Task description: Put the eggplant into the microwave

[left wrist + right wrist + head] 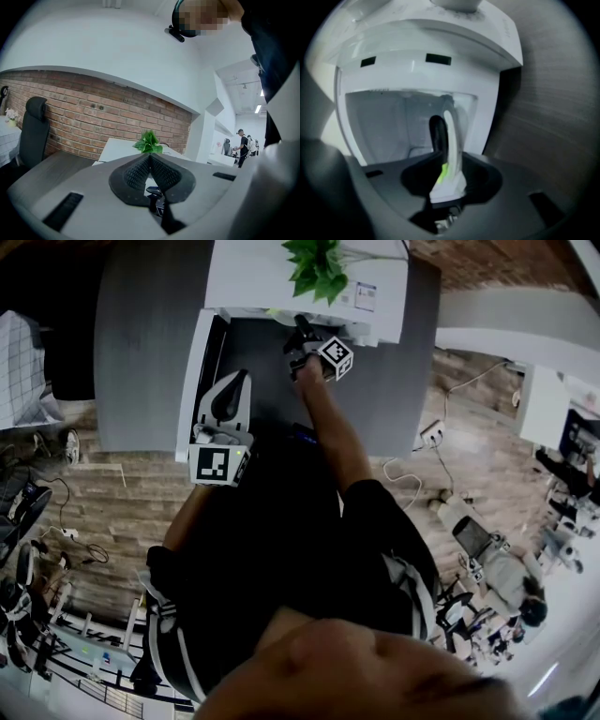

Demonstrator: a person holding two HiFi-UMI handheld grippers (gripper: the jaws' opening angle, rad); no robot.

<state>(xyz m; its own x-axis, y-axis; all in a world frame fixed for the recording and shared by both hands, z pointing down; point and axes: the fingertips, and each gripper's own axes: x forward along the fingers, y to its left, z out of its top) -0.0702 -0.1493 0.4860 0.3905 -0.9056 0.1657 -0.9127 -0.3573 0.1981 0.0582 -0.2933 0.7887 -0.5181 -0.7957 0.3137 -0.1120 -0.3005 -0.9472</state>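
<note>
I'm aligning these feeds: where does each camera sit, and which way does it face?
Head view: on the person's head, steeply down at the microwave; both arms, left hand-held gripper and right hand-held gripper show.
Left gripper view: on the left hand-held gripper, facing the brick wall; its shut jaws and the person's head show.
Right gripper view: on the right one, facing into the open microwave; its jaws show.
Shared: the plant, in head and left views.

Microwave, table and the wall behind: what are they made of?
Microwave: likely smooth white plastic or painted metal; its glossy shell doesn't say which. Table: seemingly grey wood-look laminate, matte, with faint grain streaks. Wall: red brick, rough, in rows with pale mortar lines.
</note>
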